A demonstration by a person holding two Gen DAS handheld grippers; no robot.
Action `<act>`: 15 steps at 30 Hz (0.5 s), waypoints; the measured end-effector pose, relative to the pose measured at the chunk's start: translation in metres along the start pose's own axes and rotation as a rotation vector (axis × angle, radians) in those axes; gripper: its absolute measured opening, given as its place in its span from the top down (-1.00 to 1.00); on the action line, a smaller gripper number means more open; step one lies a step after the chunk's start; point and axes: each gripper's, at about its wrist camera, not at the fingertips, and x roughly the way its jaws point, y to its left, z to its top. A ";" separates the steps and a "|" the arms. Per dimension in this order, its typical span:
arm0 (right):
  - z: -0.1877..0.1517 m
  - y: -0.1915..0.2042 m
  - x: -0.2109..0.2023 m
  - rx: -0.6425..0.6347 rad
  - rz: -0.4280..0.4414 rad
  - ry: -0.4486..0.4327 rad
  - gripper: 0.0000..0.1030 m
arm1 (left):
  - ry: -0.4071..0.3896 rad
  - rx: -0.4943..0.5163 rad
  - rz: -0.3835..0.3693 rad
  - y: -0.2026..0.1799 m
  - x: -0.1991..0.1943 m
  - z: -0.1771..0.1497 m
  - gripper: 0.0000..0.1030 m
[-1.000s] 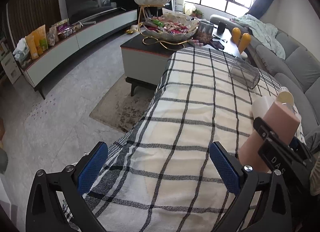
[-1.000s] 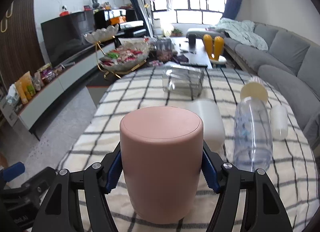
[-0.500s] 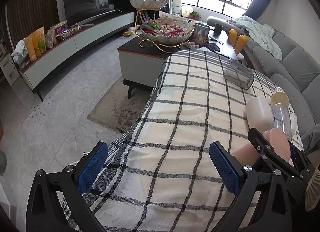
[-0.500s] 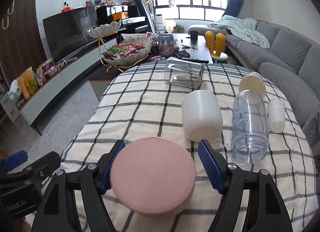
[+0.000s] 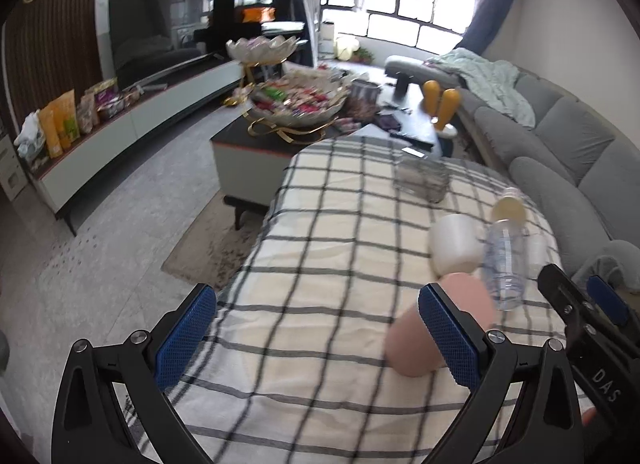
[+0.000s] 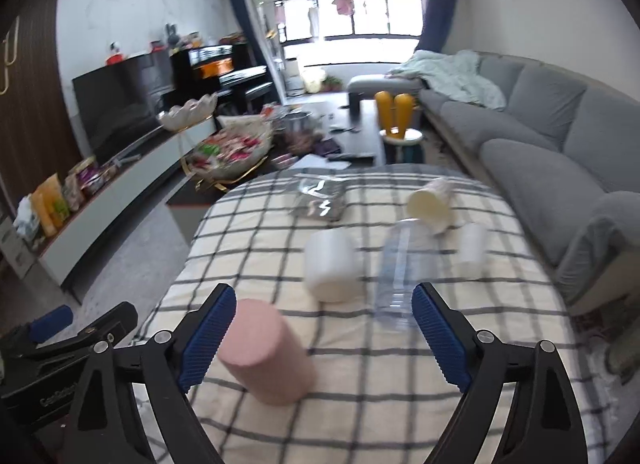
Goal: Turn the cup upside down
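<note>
The pink cup (image 6: 266,352) stands upside down on the checked tablecloth (image 6: 400,384), its closed base up, free of both grippers. My right gripper (image 6: 322,338) is open and empty, raised behind the cup, which sits by its left finger. In the left wrist view the cup (image 5: 416,338) is partly hidden behind the right finger of my left gripper (image 5: 320,338), which is open and empty. The right gripper's body (image 5: 580,328) shows at the right edge there.
A white cup on its side (image 6: 332,266), a clear plastic bottle (image 6: 404,270), a cream paper cup (image 6: 430,206), a small white cup (image 6: 472,248) and a clear box (image 6: 320,202) lie further back. A grey sofa (image 6: 540,152) runs along the right. A coffee table with a snack bowl (image 6: 228,148) stands beyond.
My right gripper has opened, let go of the pink cup and drawn back. The cup now stands free on the cloth, base up. My left gripper shifted toward it.
</note>
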 end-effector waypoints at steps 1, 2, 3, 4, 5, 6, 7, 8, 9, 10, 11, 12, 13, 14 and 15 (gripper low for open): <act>0.001 -0.006 -0.005 0.009 -0.013 -0.001 -0.75 | -0.012 0.014 -0.011 -0.007 -0.005 0.001 -1.00; 0.002 -0.011 -0.010 0.017 -0.022 -0.002 -0.75 | -0.020 0.024 -0.018 -0.013 -0.008 0.001 -1.00; 0.002 -0.017 -0.016 0.027 -0.037 -0.003 -0.75 | -0.027 0.033 -0.024 -0.018 -0.012 0.001 -1.00; 0.003 -0.023 -0.020 0.035 -0.048 -0.005 -0.76 | -0.034 0.042 -0.030 -0.024 -0.015 0.001 -1.00; 0.003 -0.028 -0.025 0.043 -0.058 -0.006 -0.77 | -0.040 0.051 -0.035 -0.030 -0.019 0.001 -1.00; 0.003 -0.034 -0.029 0.051 -0.067 -0.006 -0.79 | -0.045 0.058 -0.039 -0.034 -0.022 0.001 -1.00; 0.004 -0.038 -0.032 0.058 -0.074 -0.006 -0.80 | -0.050 0.065 -0.041 -0.038 -0.025 0.001 -1.00; 0.004 -0.043 -0.036 0.066 -0.082 -0.005 -0.80 | -0.054 0.071 -0.042 -0.042 -0.028 0.001 -1.00; 0.005 -0.047 -0.038 0.072 -0.085 -0.005 -0.80 | -0.060 0.077 -0.041 -0.046 -0.030 0.001 -1.00; 0.005 -0.050 -0.040 0.078 -0.089 -0.003 -0.80 | -0.067 0.085 -0.038 -0.049 -0.034 0.002 -1.00; 0.005 -0.053 -0.043 0.082 -0.091 -0.003 -0.80 | -0.071 0.090 -0.035 -0.052 -0.035 0.002 -1.00; 0.005 -0.056 -0.046 0.085 -0.092 -0.005 -0.81 | -0.079 0.098 -0.030 -0.055 -0.038 0.003 -1.00; 0.005 -0.058 -0.049 0.087 -0.094 -0.009 -0.81 | -0.083 0.101 -0.028 -0.057 -0.040 0.002 -1.00; 0.004 -0.060 -0.052 0.087 -0.097 -0.013 -0.84 | -0.089 0.107 -0.025 -0.059 -0.042 0.002 -1.00; 0.003 -0.061 -0.054 0.087 -0.099 -0.016 -0.87 | -0.095 0.114 -0.024 -0.062 -0.045 0.002 -1.00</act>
